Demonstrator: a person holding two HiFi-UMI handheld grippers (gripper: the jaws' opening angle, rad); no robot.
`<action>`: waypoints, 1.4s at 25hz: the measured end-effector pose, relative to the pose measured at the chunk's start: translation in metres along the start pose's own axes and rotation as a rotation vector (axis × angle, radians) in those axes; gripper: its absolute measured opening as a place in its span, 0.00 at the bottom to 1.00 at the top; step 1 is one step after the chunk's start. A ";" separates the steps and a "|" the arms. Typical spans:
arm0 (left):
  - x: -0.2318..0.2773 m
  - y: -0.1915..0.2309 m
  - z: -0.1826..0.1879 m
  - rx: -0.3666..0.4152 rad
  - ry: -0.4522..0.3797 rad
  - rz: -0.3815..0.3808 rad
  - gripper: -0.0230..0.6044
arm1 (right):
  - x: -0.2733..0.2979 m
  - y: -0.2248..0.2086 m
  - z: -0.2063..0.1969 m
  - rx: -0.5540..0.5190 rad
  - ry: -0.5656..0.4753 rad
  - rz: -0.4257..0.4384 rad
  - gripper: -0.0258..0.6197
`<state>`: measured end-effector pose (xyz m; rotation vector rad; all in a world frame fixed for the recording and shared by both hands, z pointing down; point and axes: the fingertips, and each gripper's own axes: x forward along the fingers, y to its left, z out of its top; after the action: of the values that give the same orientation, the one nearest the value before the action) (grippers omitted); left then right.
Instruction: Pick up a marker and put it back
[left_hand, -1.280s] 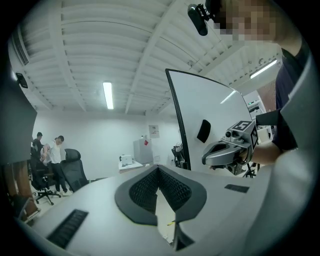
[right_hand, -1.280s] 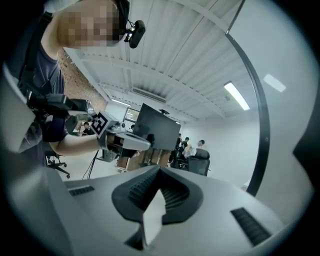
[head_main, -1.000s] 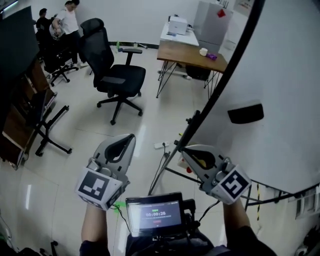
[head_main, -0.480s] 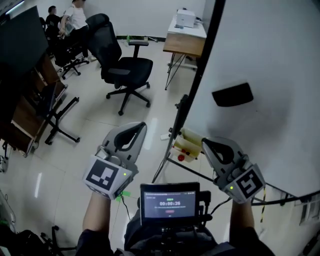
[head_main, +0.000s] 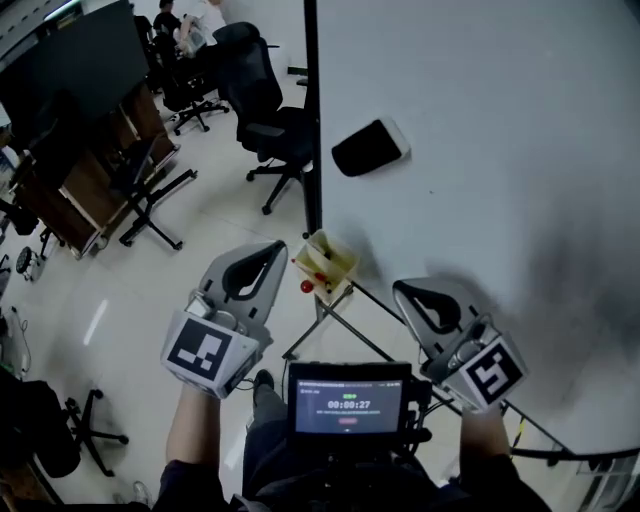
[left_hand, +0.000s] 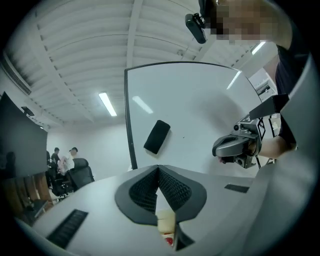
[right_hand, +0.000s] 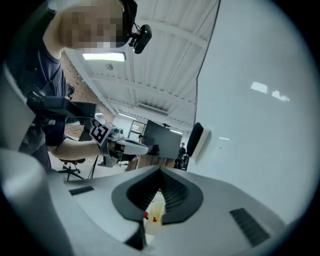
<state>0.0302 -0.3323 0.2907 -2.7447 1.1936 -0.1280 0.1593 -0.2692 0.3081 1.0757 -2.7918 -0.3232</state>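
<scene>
1. Whiteboard (head_main: 480, 150) on a black-framed stand is filling the right and far part of the head view, and a black eraser (head_main: 370, 147) is clinging to its upper left area.
2. A pale marker holder (head_main: 338, 256) is hanging at the board's lower left corner, just beside the black frame edge. A red marker (head_main: 320, 277) is sitting inside it with its cap showing.
3. The left claw (head_main: 276, 246) is pointing at the holder from the near left, with its tips just beside the box and not touching it. In the left gripper view its jaws are lying pressed together at the tips, pinching nothing. The holder and a bit of red are showing through the gap below the pads.
4. The right claw (head_main: 398, 288) is hovering to the near right of the holder, in front of the board's lower edge and apart from the box. Its jaws are likewise pressed together and carrying nothing. In the right gripper view the holder and the red caps are peeking through the slot beneath the pads.
5. A small screen (head_main: 347, 400) is glowing between the person's two forearms at the near edge.
6. A black office chair (head_main: 268, 120) is standing on the pale floor (head_main: 150, 290) at the far left, with a dark panel on a wheeled stand (head_main: 80, 75) further left.
</scene>
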 end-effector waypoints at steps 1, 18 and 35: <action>-0.004 -0.010 0.003 0.008 0.014 0.019 0.03 | -0.008 0.000 -0.002 0.009 0.004 0.024 0.05; -0.065 -0.063 -0.015 0.069 0.176 0.139 0.03 | -0.036 0.035 -0.023 0.133 -0.071 0.157 0.05; -0.251 -0.093 -0.024 -0.087 0.031 0.174 0.03 | -0.074 0.197 0.022 0.110 -0.007 0.131 0.05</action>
<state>-0.0774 -0.0880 0.3244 -2.7038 1.4728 -0.1021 0.0817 -0.0735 0.3318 0.9079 -2.8981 -0.1614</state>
